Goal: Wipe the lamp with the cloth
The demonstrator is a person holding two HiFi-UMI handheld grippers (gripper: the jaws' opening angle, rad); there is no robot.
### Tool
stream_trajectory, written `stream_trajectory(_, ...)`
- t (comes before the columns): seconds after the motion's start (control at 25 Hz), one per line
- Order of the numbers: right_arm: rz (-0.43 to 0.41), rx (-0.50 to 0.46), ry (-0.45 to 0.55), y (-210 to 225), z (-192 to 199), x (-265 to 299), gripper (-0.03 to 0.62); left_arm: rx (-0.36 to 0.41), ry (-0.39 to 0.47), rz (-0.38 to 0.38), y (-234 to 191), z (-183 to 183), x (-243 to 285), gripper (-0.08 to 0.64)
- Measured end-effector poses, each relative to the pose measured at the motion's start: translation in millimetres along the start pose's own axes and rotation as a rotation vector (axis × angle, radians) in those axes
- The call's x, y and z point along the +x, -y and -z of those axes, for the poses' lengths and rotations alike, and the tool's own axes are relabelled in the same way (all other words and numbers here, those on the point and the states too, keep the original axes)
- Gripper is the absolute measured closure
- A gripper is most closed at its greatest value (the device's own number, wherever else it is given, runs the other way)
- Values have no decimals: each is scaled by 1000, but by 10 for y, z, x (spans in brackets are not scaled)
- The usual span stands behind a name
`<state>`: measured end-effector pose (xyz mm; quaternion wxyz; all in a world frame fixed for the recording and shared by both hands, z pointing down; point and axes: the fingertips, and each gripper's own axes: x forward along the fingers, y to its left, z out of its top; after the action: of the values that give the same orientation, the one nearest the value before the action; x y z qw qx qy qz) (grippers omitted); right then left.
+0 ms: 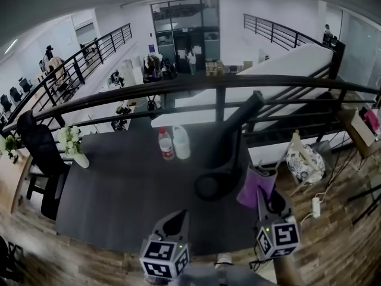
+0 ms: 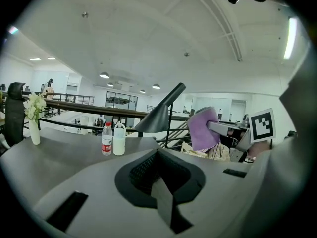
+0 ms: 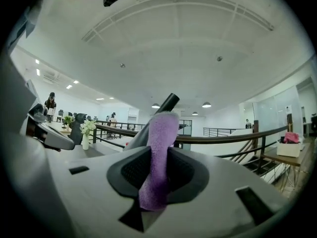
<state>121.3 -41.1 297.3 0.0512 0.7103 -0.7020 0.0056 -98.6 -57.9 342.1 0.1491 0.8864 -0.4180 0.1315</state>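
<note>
while your left gripper (image 1: 177, 218) hangs pressed together and empty, the black lamp (image 1: 229, 145) stands on the table (image 1: 119, 183) just ahead; your right gripper (image 1: 262, 198) pinches the purple cloth (image 1: 253, 186) beside its base, wiping apparently not begun. next, press cloth to shade (image 1: 247, 112).

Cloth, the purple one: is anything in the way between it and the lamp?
Nothing visible is. The cloth, pinched in the right gripper, is close beside the lamp on its right, and nothing shows between them. The two bottles stand on the lamp's other side, out of the way.
</note>
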Motion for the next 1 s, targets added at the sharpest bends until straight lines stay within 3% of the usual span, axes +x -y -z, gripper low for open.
stream_trajectory(0.52, 0, -119, 126, 610, -606, 911, 505, -51, 24, -161, -64, -98, 116, 555)
stream_trajectory(0.76, 11, -151, 209, 624, -998, 1101, 505, -75, 35, -221, -158, -74, -18, 555)
stream_trajectory(1.0, -70, -198, 251, 322, -1177, 1183, 505, -95, 39, -254, -223, -31, -73, 555)
